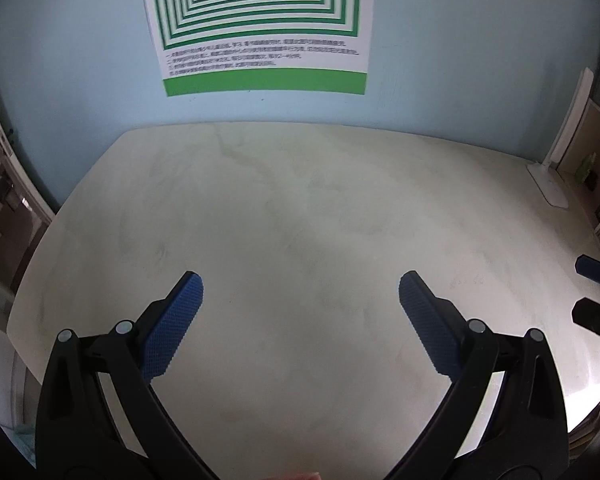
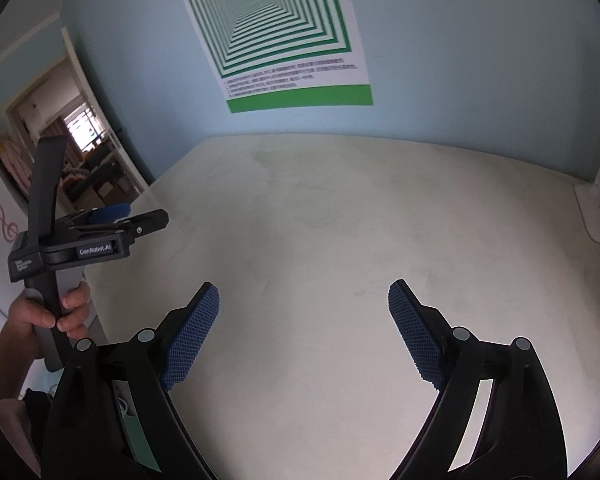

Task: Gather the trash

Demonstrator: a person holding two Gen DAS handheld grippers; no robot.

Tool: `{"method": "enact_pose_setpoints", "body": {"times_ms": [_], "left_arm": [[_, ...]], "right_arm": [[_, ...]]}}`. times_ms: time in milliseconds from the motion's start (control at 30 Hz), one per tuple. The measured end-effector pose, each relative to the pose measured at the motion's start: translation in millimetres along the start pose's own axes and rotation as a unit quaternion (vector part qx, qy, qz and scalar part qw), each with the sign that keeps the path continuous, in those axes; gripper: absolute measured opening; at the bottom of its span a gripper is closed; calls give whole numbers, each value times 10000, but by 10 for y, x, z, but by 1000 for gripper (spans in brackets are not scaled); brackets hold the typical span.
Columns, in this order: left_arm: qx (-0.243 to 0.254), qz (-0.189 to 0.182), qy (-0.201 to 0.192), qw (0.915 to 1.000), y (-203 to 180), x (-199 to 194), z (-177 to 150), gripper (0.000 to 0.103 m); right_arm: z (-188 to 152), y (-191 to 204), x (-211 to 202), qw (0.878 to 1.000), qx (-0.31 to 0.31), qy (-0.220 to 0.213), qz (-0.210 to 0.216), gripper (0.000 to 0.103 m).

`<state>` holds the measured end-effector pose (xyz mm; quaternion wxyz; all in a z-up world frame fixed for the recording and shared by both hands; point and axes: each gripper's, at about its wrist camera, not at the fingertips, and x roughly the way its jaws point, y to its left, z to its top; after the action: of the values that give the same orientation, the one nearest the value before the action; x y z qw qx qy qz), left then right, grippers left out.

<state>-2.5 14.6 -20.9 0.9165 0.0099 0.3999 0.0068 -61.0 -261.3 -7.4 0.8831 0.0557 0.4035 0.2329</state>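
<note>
Above a pale table (image 1: 300, 208) both grippers hang with jaws spread wide and nothing between them — the left gripper (image 1: 301, 292) and the right gripper (image 2: 304, 300) alike; no trash or container shows in either view. On the blue wall a green-striped poster (image 2: 284, 40) carries small lines of text, too blurred to read. From the right wrist view the left gripper's body reads "GenRobot.AI"; the left hand (image 2: 44, 320) grips its handle. A white lamp base (image 1: 550, 190) stands at the table's far right.
</note>
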Motion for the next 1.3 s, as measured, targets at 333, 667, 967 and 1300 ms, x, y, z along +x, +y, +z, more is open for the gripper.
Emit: {"method": "enact_pose_setpoints", "body": {"times_ms": [333, 667, 967, 1300], "left_arm": [[207, 82, -74, 9997, -68, 102, 116, 96], [237, 92, 3, 9997, -67, 168, 133, 96], [268, 109, 64, 9996, -111, 206, 162, 96], [304, 83, 101, 9995, -180, 214, 180, 96]], "right_arm": [[65, -169, 27, 9998, 196, -62, -48, 86], [51, -213, 75, 9997, 262, 6, -28, 86], [37, -302, 93, 9992, 395, 21, -16, 86], [3, -382, 56, 9988, 488, -9, -42, 86]]}}
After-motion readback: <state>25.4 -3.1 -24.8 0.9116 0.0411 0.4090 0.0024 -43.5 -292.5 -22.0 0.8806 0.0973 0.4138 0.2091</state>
